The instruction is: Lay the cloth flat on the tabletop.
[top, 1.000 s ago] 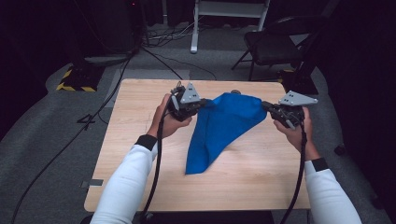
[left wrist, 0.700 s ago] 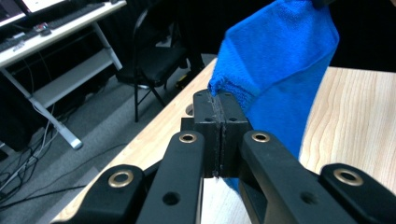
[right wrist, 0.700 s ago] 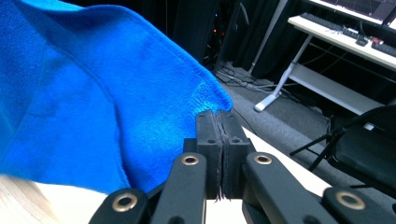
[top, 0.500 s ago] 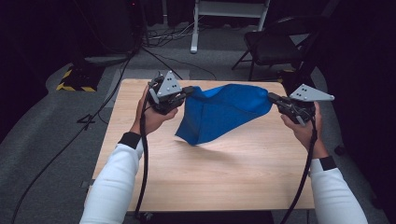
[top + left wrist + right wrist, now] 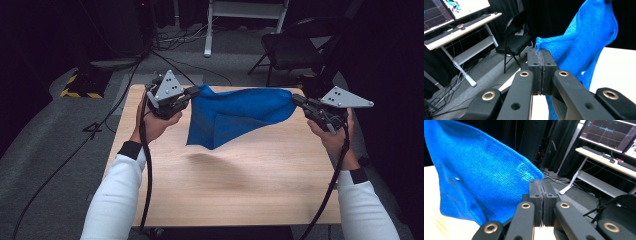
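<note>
High view: my two tongs hold a blue cloth (image 5: 235, 117) stretched in the air above the counter (image 5: 260, 180).
My left tongs (image 5: 191, 93) pinch one corner and my right tongs (image 5: 295, 99) pinch the opposite corner; the cloth sags between them, clear of the wood. Left gripper view: the jaws are pressed together on a corner of the cloth (image 5: 584, 42), which hangs to the right. Right gripper view: the jaws clamp the cloth (image 5: 479, 177), which spreads to the left.
</note>
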Tool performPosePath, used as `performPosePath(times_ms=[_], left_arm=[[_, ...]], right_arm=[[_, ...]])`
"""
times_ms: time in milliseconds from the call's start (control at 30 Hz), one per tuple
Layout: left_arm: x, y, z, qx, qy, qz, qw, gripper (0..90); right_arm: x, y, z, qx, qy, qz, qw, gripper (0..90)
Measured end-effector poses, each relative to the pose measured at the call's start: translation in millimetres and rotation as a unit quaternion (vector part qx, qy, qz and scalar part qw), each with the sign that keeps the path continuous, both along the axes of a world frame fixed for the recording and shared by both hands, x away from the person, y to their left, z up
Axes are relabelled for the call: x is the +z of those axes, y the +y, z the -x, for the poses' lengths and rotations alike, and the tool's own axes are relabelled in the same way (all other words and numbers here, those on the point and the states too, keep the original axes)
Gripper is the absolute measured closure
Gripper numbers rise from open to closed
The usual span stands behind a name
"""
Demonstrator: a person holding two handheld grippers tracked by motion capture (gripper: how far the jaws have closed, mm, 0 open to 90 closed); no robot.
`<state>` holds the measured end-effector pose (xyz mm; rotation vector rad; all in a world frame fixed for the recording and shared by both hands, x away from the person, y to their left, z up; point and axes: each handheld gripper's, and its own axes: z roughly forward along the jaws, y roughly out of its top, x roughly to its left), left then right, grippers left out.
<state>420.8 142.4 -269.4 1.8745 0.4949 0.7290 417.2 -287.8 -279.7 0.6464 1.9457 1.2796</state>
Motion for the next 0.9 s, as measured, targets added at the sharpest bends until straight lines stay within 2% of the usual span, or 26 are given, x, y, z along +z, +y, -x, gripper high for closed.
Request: performPosePath(times_ms=[33,67,100,133,167,200,233,267,300,367,500,600,667,700,733,833,900], left_arm=[[0.7,1.0,4.6,-0.009,0.0,0.016,0.9998,88.7],[0.4,-0.1,9.1,-0.017,-0.005,0.02,0.9997,88.7],[-2.2,-3.1,12.1,-0.022,-0.007,0.012,0.9997,88.7],[-9.7,-9.2,11.4,-0.023,-0.003,-0.016,0.9996,88.7],[-14.9,-11.6,9.0,-0.018,0.006,-0.02,0.9996,88.7],[-14.9,-11.6,9.0,-0.018,0.006,-0.02,0.9996,88.7],[-20.7,-12.4,5.1,-0.015,0.014,-0.019,0.9996,88.7],[-24.9,-12.3,2.7,-0.013,0.02,-0.016,0.9996,88.7],[-28.3,-11.7,1.2,-0.009,0.023,-0.013,0.9996,88.7],[-34.4,-8.9,-0.3,-0.007,0.027,-0.006,0.9996,88.7],[-35.2,-2.5,1.9,-0.003,0.024,0.004,0.9997,88.7],[-30.3,6.6,13.1,-0.005,0.02,0.021,0.9996,88.6],[-26.2,6.8,25.4,-0.014,0.012,0.021,0.9996,88.4],[-26.2,6.8,25.4,-0.014,0.012,0.021,0.9996,88.4],[-21.2,2.5,40.6,-0.026,-0.006,0.004,0.9996,88.4],[-13.1,-5.3,61.7,-0.048,-0.023,-0.002,0.9986,88.4],[-8.2,-11.3,74.9,-0.055,-0.033,-0.013,0.9978,88.2]], right_arm=[[0.0,0.0,0.0,0.0,0.0,0.0,1.0,89.2],[0.8,-0.2,3.4,0.004,-0.005,-0.006,1.0,89.2],[-1.2,1.5,7.4,0.017,-0.003,-0.018,0.9997,89.2],[-4.1,4.5,7.2,0.019,-0.001,-0.01,0.9998,89.2],[-8.9,9.5,5.8,0.021,0.007,0.003,0.9998,89.2],[-14.3,14.5,3.9,0.021,0.014,0.018,0.9995,89.2],[-14.3,14.5,3.9,0.021,0.014,0.018,0.9995,89.2],[-20.2,19.4,1.5,0.019,0.018,0.034,0.9991,89.2],[-24.0,21.6,-0.4,0.021,0.023,0.035,0.9989,89.2],[-29.4,22.1,-4.0,0.02,0.029,0.03,0.9989,89.2],[-30.0,17.6,-3.7,0.02,0.027,0.024,0.9992,89.1],[-24.9,7.8,1.7,0.016,0.018,0.007,0.9997,89.1],[-20.3,3.0,7.8,0.023,0.01,-0.007,0.9997,89.0],[-20.3,3.0,7.8,0.023,0.01,-0.007,0.9997,89.0],[-14.9,0.0,18.4,0.037,-0.005,-0.016,0.9992,89.0],[-10.7,0.0,30.4,0.044,-0.015,-0.019,0.9987,88.9],[-9.2,1.8,39.7,0.054,-0.024,-0.015,0.9982,88.8]])
